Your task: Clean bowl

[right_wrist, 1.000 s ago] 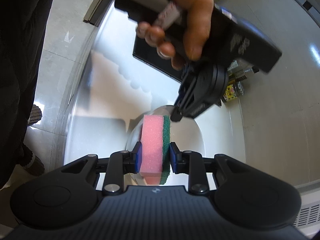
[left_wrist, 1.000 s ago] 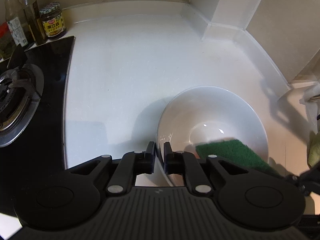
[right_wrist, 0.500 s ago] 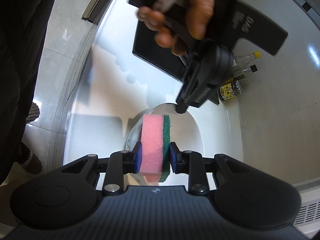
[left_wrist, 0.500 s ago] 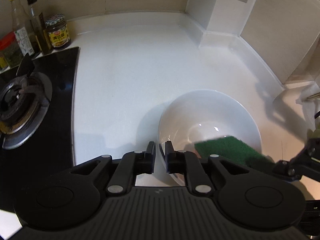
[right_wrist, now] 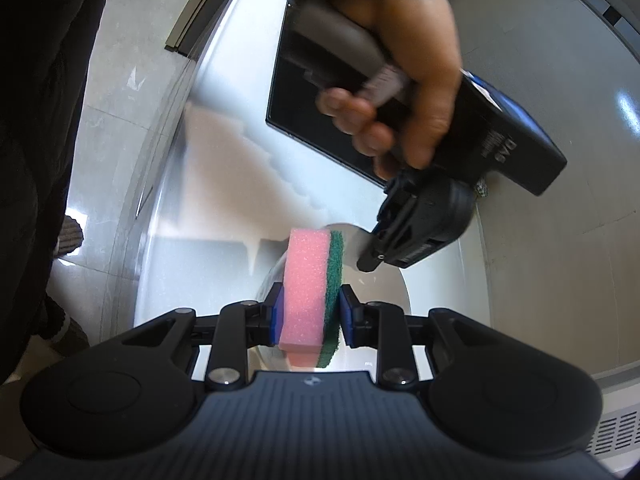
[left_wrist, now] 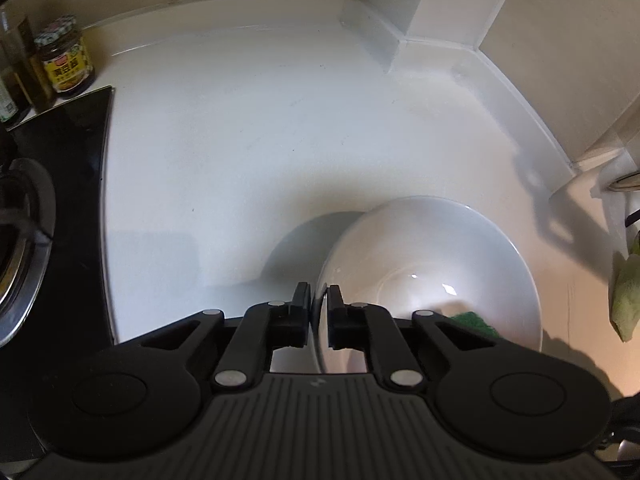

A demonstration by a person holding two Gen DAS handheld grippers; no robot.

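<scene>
White counter (left_wrist: pixel 248 152) ran back to a raised lip along the rear wall and w/ a boxed-in corner column on the far right; surface glossy, a few faint specks, otherwise plain; beige wall panels above it; black glass hob (left_wrist: pixel 60 168) sat flush at the counter's left edge w/ a steel burner ring (left_wrist: pixel 24 240) partly in view; behind the hob, against the wall, a jar (left_wrist: pixel 66 60) w/ yellow label and checked lid stood beside dark bottles (left_wrist: pixel 16 64); a pale green cloth (left_wrist: pixel 624 292) hung at the far right edge

Bowl (left_wrist: pixel 432 264), white and wide, rested on the counter toward the front right, casting a round shadow to its left; left gripper (left_wrist: pixel 319 312) straddled the bowl's near-left rim, one finger outside, one inside, jaws closing around the rim w/ a thin gap still showing on each side, so not yet pinching it; the person's hand (right_wrist: pixel 404 60) held that gripper's handle from above

Right gripper (right_wrist: pixel 310 312) was clamped on a sponge (right_wrist: pixel 306 292), pink foam on the left, green scourer on the right, held upright over the bowl's near side; its green edge (left_wrist: pixel 476 320) showed inside the bowl in the left wrist view; pale tiled floor and a dark-clothed person lay off the counter's front edge
</scene>
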